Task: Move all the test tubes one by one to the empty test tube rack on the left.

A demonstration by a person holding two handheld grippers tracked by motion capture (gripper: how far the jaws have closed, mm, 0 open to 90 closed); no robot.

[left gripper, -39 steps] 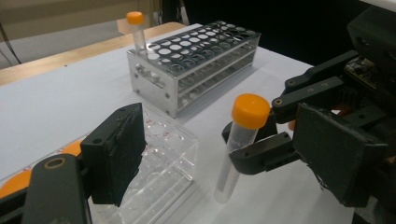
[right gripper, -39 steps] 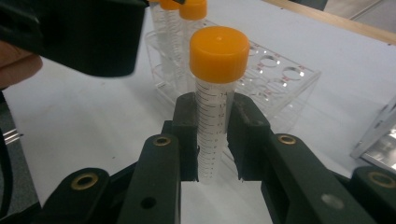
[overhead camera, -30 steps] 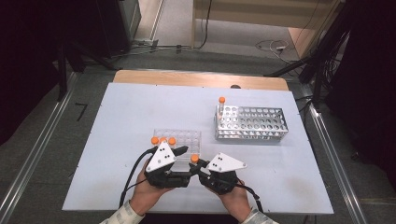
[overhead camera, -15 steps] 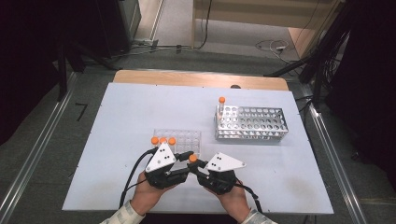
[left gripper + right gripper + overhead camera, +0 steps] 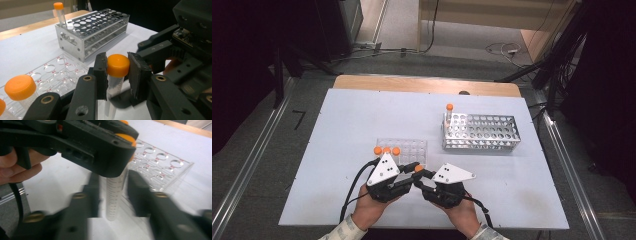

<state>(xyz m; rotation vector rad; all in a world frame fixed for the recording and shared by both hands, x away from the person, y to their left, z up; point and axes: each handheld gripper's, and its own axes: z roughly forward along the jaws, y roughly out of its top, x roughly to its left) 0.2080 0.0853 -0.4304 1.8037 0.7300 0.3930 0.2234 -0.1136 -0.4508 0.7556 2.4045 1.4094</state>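
Note:
An orange-capped clear tube [image 5: 418, 168] stands upright between both grippers, near the table's front edge. My left gripper [image 5: 117, 75] has just been closing and is now shut on the tube [image 5: 118, 65] at its cap. My right gripper [image 5: 112, 192] has just been opening. The tube's graduated body [image 5: 113, 195] stands between its blurred jaws, with a gap on each side. In the high view the left gripper [image 5: 414, 170] and the right gripper [image 5: 422, 176] meet tip to tip in front of the clear plastic rack [image 5: 409, 148].
The clear rack holds three orange-capped tubes [image 5: 386, 150] at its left end. A metal rack [image 5: 480, 132] with one capped tube [image 5: 449, 107] at its far left corner stands at the right. White table [image 5: 337, 125] has free room on the left and at the back.
The left jaws have closed onto the tube's cap and the right jaws have spread off the tube. Both hands stay in place.

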